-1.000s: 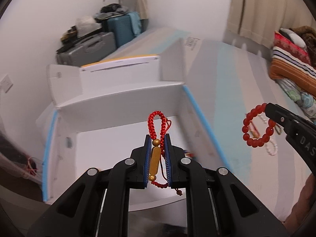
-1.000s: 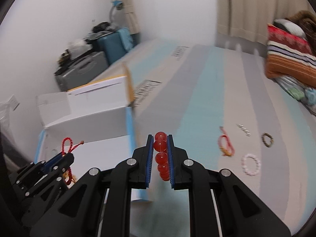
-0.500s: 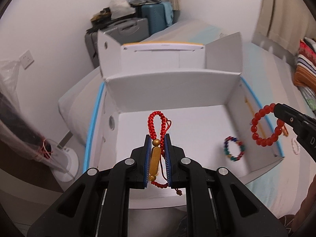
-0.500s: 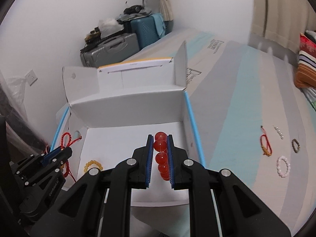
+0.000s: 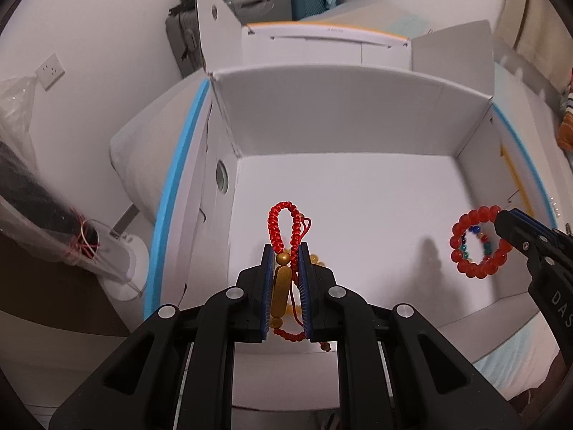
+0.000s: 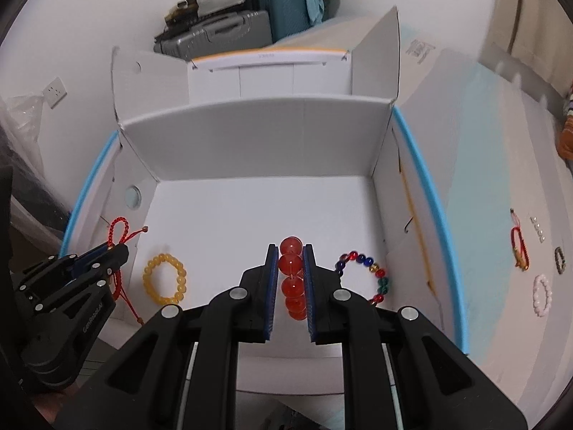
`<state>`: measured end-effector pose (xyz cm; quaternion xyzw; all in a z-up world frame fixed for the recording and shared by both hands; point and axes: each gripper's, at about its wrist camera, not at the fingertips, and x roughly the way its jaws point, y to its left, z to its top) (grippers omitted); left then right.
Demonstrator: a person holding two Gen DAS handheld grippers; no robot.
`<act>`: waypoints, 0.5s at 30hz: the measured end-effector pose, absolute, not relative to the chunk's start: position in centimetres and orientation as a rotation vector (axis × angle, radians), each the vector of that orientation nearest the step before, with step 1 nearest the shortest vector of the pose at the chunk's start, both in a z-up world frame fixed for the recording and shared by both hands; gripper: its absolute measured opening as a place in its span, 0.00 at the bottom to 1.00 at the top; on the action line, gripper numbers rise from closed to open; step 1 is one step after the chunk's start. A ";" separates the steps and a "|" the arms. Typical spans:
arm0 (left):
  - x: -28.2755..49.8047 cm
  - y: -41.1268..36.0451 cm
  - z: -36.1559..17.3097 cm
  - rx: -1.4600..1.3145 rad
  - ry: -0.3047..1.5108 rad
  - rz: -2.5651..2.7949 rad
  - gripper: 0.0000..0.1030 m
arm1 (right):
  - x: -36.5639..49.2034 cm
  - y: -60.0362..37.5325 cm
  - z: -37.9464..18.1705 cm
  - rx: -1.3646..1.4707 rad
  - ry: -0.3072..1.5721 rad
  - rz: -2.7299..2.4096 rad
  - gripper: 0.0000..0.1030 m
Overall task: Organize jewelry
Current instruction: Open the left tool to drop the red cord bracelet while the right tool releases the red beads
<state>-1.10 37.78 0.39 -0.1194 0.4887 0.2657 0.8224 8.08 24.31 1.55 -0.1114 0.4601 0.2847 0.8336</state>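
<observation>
My left gripper [image 5: 285,251] is shut on a red cord bracelet [image 5: 285,230] with a gold bead and holds it over the left side of the open white box [image 5: 351,114]. My right gripper [image 6: 290,251] is shut on a red bead bracelet [image 6: 292,272] and holds it over the box's right half; that bracelet also shows in the left wrist view [image 5: 478,247]. On the box floor lie a yellow bead bracelet [image 6: 164,283] and a multicoloured bead bracelet [image 6: 369,270].
On the striped bed [image 6: 494,165] right of the box lie a red cord bracelet [image 6: 519,247], a white bead bracelet [image 6: 541,295], a dark bracelet [image 6: 559,259] and a short pearl string [image 6: 538,227]. Suitcases [image 6: 229,32] stand behind the box. A wrapped lamp stands at the left [image 5: 71,243].
Both grippers have moved left from the bed to above the box, each still holding its bracelet. The box interior now fills both views.
</observation>
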 end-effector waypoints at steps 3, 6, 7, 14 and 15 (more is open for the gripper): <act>-1.1 38.1 -0.3 -0.264 1.054 0.567 0.12 | 8.2 24.8 0.7 -0.249 0.995 0.601 0.12; -1.1 38.6 -0.9 -0.269 1.068 0.569 0.12 | 8.1 25.1 0.1 -0.260 1.010 0.601 0.12; -1.1 38.7 -1.1 -0.269 1.071 0.570 0.13 | 8.1 25.3 -0.2 -0.268 1.013 0.600 0.12; -1.0 38.9 -1.2 -0.273 1.068 0.570 0.19 | 7.6 25.8 -0.6 -0.303 1.007 0.600 0.14; -1.1 38.9 -1.0 -0.272 1.063 0.571 0.21 | 7.6 26.0 -0.5 -0.307 1.003 0.601 0.27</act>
